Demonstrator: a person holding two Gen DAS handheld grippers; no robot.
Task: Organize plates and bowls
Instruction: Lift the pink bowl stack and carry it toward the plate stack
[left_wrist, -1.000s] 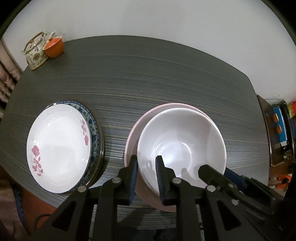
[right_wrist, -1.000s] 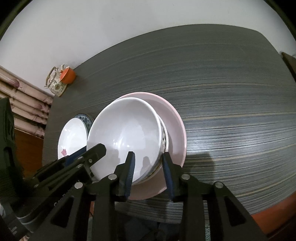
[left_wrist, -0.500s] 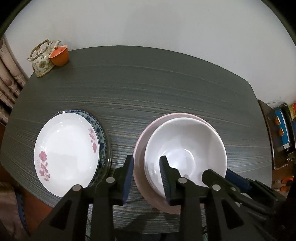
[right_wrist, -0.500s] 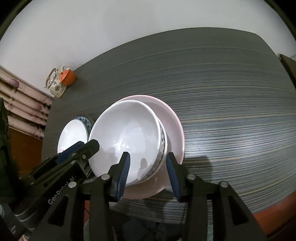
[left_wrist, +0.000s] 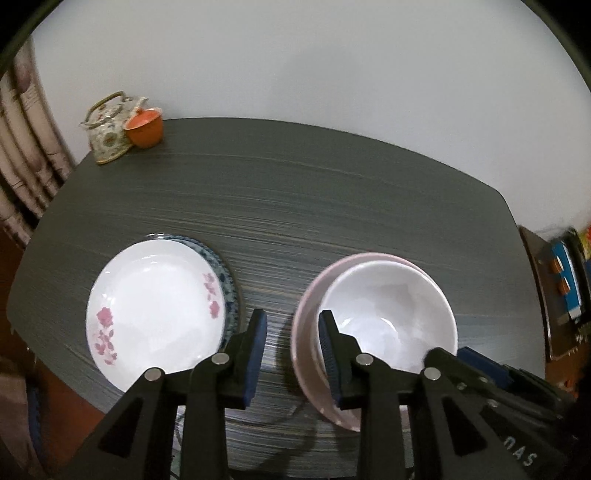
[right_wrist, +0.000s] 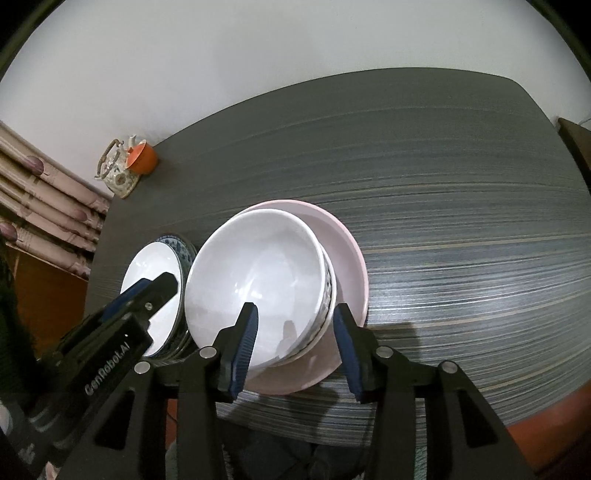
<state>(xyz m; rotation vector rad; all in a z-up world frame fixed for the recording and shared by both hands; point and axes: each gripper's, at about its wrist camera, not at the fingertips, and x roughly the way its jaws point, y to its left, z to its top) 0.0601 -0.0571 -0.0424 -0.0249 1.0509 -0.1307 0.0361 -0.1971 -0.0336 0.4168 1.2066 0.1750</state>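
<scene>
The left claw (left_wrist: 291, 345) covers the near rims of the pink plate (left_wrist: 308, 317) and white bowl (left_wrist: 388, 295). Beneath that bowl, a patterned bowl (right_wrist: 328, 291) shows only as a thin edge, as does the blue-patterned plate (left_wrist: 225, 280) under the floral plate (left_wrist: 155, 306). Objects beyond the worktop's (left_wrist: 295, 192) right edge are blurred and cut off.

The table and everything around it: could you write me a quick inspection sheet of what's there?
Surface: dark streaked table.
Job's things: white bowl stacked on another bowl, in a pink plate; floral plate on a blue-patterned plate.
Clutter: teapot touching an orange cup at the far corner.
Grippers: left hand-held gripper open, empty; right hand-held gripper open, empty.
Cables: nothing seen.
Surroundings: white wall, curtain.
</scene>
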